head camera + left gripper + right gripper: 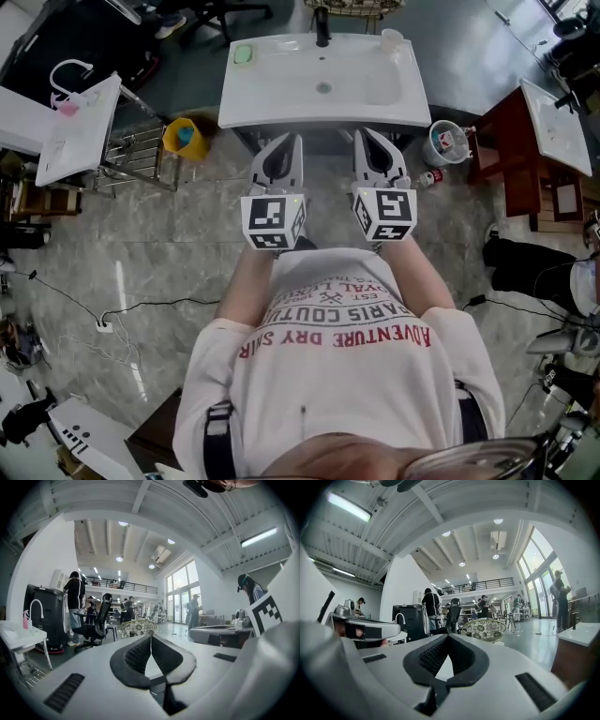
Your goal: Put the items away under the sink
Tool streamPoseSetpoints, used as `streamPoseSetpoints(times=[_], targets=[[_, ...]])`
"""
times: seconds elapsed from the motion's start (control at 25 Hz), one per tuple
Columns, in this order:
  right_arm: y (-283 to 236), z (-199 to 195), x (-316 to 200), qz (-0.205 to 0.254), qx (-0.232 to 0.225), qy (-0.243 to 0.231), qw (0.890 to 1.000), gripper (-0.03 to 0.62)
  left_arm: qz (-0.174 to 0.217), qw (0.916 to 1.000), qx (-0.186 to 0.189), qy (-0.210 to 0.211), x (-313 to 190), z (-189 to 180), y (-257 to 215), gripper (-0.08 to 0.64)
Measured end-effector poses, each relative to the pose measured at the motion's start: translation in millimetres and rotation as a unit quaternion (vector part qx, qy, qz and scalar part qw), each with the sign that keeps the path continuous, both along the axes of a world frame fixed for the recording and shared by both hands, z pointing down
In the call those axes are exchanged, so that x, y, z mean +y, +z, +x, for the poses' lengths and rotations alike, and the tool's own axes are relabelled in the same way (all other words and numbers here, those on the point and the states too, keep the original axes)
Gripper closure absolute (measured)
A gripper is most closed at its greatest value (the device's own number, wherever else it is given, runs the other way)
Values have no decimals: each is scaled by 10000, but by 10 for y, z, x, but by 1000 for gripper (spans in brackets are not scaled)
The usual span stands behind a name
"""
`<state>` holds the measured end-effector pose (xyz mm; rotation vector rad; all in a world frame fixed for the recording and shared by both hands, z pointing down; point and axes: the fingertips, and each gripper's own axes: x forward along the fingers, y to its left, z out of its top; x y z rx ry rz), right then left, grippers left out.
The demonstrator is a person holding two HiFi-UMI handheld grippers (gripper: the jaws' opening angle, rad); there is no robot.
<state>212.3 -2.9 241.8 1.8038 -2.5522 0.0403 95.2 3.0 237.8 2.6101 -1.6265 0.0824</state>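
**A:** You're square to the white sink [281, 108], the biggest thing in front of you. Its basin hides the space underneath, so what's stowed there can't be read from above.

**B:** What does show is on the floor at its sides. There's a yellow bucket [183, 137] to your left, a white pail [444, 142] to your right, and a small red-and-white bottle [430, 177] just beside the pail. None of them is under the basin.

**A:** That fits two stages: either those three are waiting to go in, or your items are already tucked away and these simply live there.

**B:** On the sink itself there's a green soap [244, 54] at one back corner and a cup [392, 38] at the other.

**A:** Your left claw [151, 637] is clenched tip to tip on nothing, and your right claw [447, 637] is the same. Both point level at the sink's front edge.

**B:** So I'd say you're between grasps. Any pickup would call for spreading a claw and dropping low, well off to the side.
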Motion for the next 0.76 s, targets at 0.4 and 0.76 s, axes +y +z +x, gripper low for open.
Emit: streamPoseSetpoints(times=[0.4, 0.76], targets=[[22, 39, 18, -20, 30, 51, 10000, 568, 37, 9999, -65, 68, 31, 48, -9, 534], [72, 91, 23, -41, -24, 72, 10000, 568, 28, 10000, -77, 43, 28, 88, 18, 534]])
